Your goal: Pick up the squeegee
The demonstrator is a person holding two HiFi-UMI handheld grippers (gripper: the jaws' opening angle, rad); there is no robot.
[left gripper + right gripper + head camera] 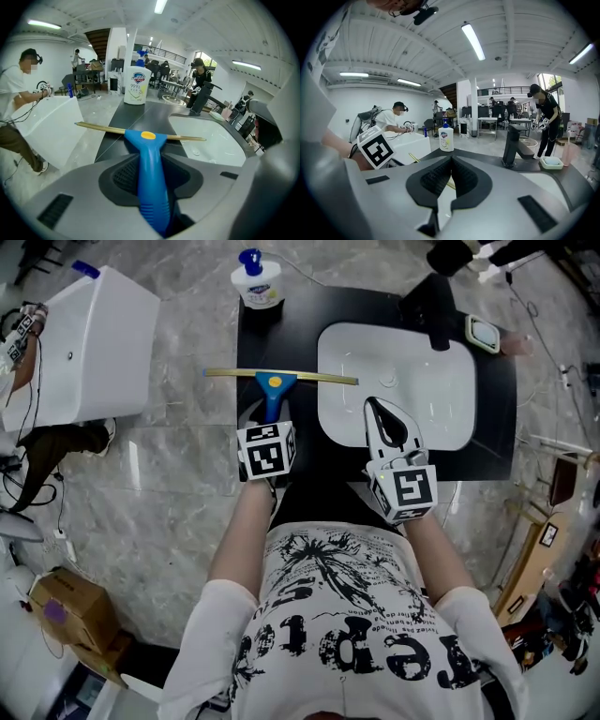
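- Squeegee [274, 390] lies flat on black worktop [291, 334], just left of white basin [441, 381]. Its yellow blade runs crosswise: the left end juts past the worktop's edge and the right end reaches onto the basin's rim. The blue handle points back toward the person.
- Left gripper [272, 414]: fingers partly closed, clamped on the blue handle. In the left gripper view the handle [150, 164] fills the gap, with a dark pad set against each side. The yellow button at the handle's head is clear of the fingers.
- Squeegee not lifted; the blade sits on the worktop.
- Right gripper [382, 420] hangs over the near left part of the basin, well apart from the handle. Fingers drawn together and holding nothing; the right gripper view [451, 180] shows only a thin slit between the pads.
- Soap pump bottle [258, 282] stands at the worktop's far left corner. Black faucet [436, 310] is behind the basin.
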